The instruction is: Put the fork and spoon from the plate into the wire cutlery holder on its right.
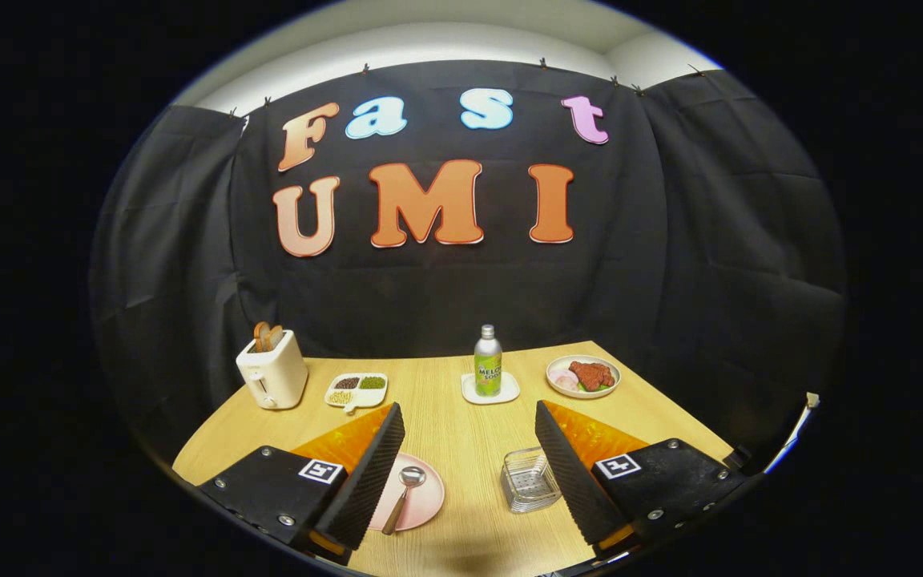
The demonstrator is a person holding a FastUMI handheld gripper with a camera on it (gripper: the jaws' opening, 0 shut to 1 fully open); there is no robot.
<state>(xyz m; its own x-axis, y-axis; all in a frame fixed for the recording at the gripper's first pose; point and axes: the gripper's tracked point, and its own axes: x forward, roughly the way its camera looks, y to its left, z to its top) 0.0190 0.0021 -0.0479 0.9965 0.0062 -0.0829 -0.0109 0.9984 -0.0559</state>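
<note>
Above the near edge of a light wooden table (461,433), the gripper (469,473) hangs with its two black ribbed fingers (369,481) spread wide apart and nothing held between them; bare tabletop fills the gap. Behind the left finger, and partly hidden by it, lies a pink plate (423,498), on which a metal spoon (404,495) rests with its bowl toward the far side and its handle pointing toward the near edge. A fork is probably hidden on the covered part of the plate, though this cannot be told from what is visible. To the right of the plate, separated from it by a strip of bare wood, stands the wire cutlery holder (527,481), a small squarish basket seen from above; its right side passes behind the right finger. Farther back, from left to right: a cream toaster (273,370) with two brown slices standing in its slots, near the far left corner; just to its right a white divided dish (357,390) holding three small portions, brown, green and pale; near the middle a green-labelled bottle (488,362) with a silver cap, upright on a white square coaster (490,390); and toward the far right a white plate of food (583,377) bearing a reddish piece, some pale slices and a little green. Black cloth (670,264) forms the wall behind the table.
</note>
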